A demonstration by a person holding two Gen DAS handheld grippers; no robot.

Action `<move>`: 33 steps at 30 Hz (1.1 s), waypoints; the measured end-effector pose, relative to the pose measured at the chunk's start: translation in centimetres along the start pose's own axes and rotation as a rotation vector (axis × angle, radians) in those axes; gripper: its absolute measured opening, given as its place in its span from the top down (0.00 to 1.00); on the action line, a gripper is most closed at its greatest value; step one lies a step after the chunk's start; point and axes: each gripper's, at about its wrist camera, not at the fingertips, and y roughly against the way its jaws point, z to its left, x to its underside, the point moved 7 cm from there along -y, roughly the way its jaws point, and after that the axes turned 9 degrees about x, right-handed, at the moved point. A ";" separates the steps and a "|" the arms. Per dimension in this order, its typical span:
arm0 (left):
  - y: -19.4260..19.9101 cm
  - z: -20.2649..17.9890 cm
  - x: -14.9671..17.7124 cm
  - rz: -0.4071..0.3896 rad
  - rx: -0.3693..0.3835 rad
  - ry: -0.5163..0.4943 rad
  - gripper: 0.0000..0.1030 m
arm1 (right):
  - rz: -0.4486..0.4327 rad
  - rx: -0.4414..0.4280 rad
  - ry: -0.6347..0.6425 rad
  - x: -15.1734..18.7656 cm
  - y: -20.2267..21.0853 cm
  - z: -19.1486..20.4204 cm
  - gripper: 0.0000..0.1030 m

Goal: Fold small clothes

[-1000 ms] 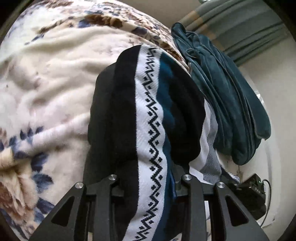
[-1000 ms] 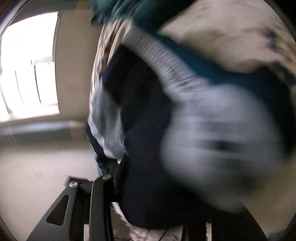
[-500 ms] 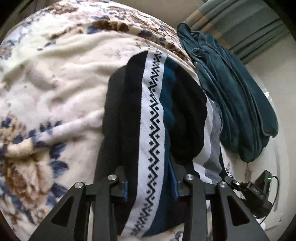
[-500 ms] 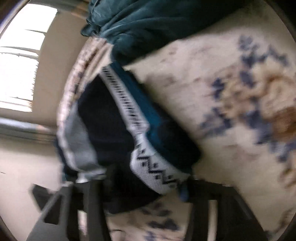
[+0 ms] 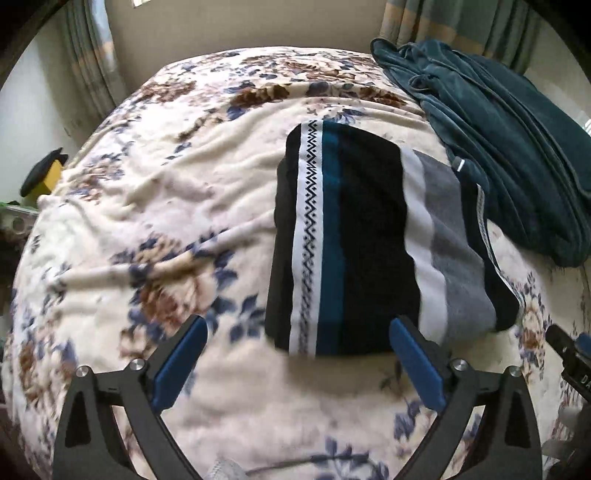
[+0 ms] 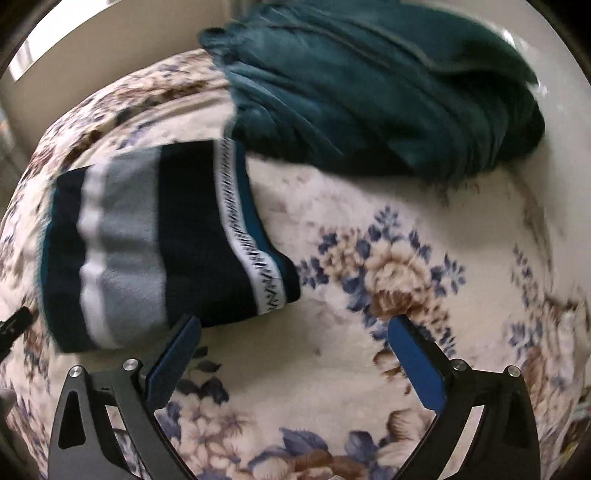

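A folded striped garment (image 5: 354,243), black with white zigzag, teal and grey bands, lies flat on the floral blanket (image 5: 147,206). It also shows in the right wrist view (image 6: 155,243), at the left. My left gripper (image 5: 295,354) is open and empty, just short of the garment's near edge. My right gripper (image 6: 291,347) is open and empty, to the right of the garment's near corner, over bare blanket (image 6: 406,258).
A dark teal velvet garment (image 5: 509,140) lies heaped at the bed's far right, touching the striped one; it shows in the right wrist view too (image 6: 369,85). Curtains (image 5: 461,22) and a wall stand behind. A yellow and black object (image 5: 46,175) sits off the bed's left.
Both grippers were shut on the striped garment. They have opened, let it go onto the blanket, and pulled back toward the near side.
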 end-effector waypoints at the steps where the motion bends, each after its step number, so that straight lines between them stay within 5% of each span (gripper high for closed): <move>1: 0.7 -0.4 0.2 -0.002 -0.002 0.002 0.02 | -0.008 -0.002 0.016 0.2 1.0 0.2 0.00; 7: 8.2 -2.4 0.9 -0.051 -0.008 -0.003 0.02 | -0.041 -0.051 0.041 1.1 9.3 -1.2 0.00; 18: 28.5 -7.3 3.9 -0.210 -0.015 -0.027 0.02 | -0.213 -0.111 0.035 3.1 30.6 -9.4 0.00; 33: 47.7 -10.6 12.7 -0.275 0.001 -0.073 0.02 | -0.353 -0.113 0.077 13.3 54.5 -19.4 0.00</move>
